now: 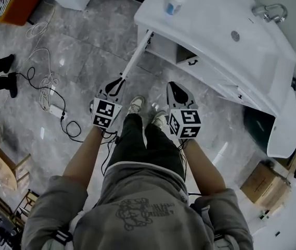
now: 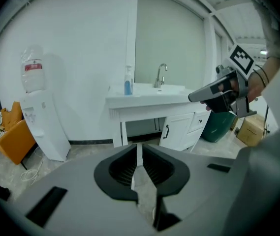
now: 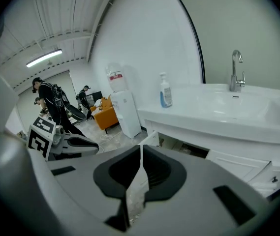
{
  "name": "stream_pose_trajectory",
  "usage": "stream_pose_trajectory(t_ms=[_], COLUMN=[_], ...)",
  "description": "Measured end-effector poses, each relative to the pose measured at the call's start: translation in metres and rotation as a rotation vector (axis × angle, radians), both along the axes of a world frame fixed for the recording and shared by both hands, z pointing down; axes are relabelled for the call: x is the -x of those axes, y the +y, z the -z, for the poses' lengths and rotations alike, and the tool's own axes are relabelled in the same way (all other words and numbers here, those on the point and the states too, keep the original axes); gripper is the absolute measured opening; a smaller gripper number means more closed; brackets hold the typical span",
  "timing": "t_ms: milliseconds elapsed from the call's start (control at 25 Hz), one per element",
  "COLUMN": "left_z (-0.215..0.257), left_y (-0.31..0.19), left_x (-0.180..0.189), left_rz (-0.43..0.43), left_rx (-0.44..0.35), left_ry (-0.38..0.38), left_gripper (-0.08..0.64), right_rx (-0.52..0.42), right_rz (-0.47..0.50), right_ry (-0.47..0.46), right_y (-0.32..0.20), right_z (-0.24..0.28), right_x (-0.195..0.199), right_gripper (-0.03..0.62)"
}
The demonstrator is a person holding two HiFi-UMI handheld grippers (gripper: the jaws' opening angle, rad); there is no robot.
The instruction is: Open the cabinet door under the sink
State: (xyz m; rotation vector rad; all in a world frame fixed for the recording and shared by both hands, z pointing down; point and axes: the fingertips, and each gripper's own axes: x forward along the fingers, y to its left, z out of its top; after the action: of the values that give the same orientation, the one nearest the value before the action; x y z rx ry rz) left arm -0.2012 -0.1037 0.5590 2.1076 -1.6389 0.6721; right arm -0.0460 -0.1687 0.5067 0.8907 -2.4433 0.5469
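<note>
The white vanity (image 1: pixel 252 72) stands at the upper right of the head view, with its sink and faucet (image 1: pixel 270 10) on top. Its left cabinet door (image 1: pixel 136 56) is swung wide open, edge-on to me, and the bay behind it (image 1: pixel 163 46) is dark. A closed door with a black handle (image 1: pixel 192 62) is beside it. My left gripper (image 1: pixel 119 82) hangs in front of the open door's edge, clear of it, jaws a narrow slit apart and empty (image 2: pixel 139 149). My right gripper (image 1: pixel 172 87) is level with it, shut and empty (image 3: pixel 140 149).
A soap bottle (image 1: pixel 174 1) stands on the counter. Cables (image 1: pixel 49 87) and a power strip (image 1: pixel 56 110) lie on the floor at left. A water dispenser (image 2: pixel 36 117) and an orange chair (image 1: pixel 12 1) are farther left; a green bin (image 1: pixel 259 126) and a cardboard box (image 1: pixel 259 181) are at right. People (image 3: pixel 51 100) stand behind.
</note>
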Motion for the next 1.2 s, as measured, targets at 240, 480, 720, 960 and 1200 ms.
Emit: stream_pose_trajectory(t_ms=[240, 480, 720, 960, 1200], left_z=[0.085, 0.164, 0.239, 0.307, 0.354], left_y=[-0.044, -0.072, -0.083, -0.083, -0.079], left_x=[-0.032, -0.060, -0.097, -0.139, -0.158], left_rz=[-0.096, -0.124, -0.200, -0.317, -0.360], left_rx=[-0.118, -0.226, -0.325, -0.408, -0.467], left_ry=[-0.002, 0.065, 0.085, 0.077, 0.161], left_gripper=[0.043, 0.035, 0.035, 0.035, 0.035], right_rx=[-0.097, -0.178, -0.273, -0.409, -0.504], right_rz=[-0.057, -0.109, -0.154, -0.161, -0.178], right_ry=[-0.035, -0.082, -0.126, -0.111, -0.175], right_y=[-0.019, -0.027, -0.025, -0.021, -0.007], right_z=[0.074, 0.151, 0.226, 0.283, 0.339], right_x=[-0.023, -0.053, -0.081, -0.103, -0.116], right_gripper=[0.035, 0.035, 0.035, 0.035, 0.035])
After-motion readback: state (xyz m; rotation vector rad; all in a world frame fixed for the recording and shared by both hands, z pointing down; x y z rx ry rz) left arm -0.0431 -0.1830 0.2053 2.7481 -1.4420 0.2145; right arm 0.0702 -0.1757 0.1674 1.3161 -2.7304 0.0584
